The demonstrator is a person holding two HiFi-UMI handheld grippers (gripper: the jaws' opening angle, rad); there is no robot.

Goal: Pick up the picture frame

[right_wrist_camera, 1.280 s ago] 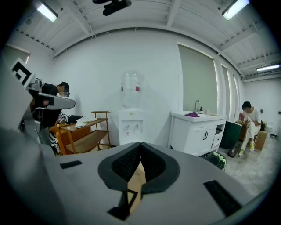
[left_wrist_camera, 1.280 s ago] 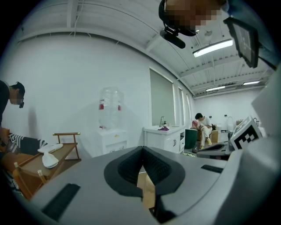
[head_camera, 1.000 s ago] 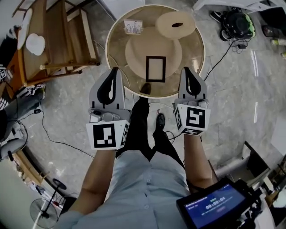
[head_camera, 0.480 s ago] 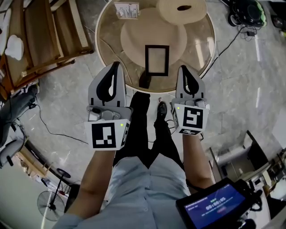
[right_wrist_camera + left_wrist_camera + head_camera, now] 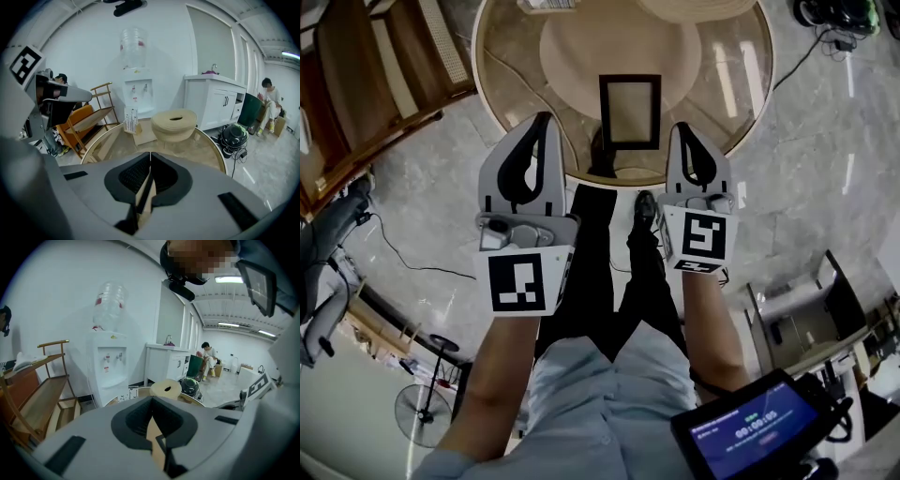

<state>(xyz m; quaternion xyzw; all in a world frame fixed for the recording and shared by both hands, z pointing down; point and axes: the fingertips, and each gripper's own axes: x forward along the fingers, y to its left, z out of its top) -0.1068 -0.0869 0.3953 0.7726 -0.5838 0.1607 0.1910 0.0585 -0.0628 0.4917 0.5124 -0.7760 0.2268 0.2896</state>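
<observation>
- One picture frame (image 5: 629, 111), dark-rimmed, lies flat on the near part of the single round glass table (image 5: 727, 89).
- Two grippers hover at the table's near edge: the left gripper (image 5: 546, 122) to the frame's left, the right gripper (image 5: 680, 129) to its right (neither touches it).
- Both sets of jaws are closed tip to tip, gripping nothing.
- One beige disc (image 5: 176, 123) sits on the table's far side.
</observation>
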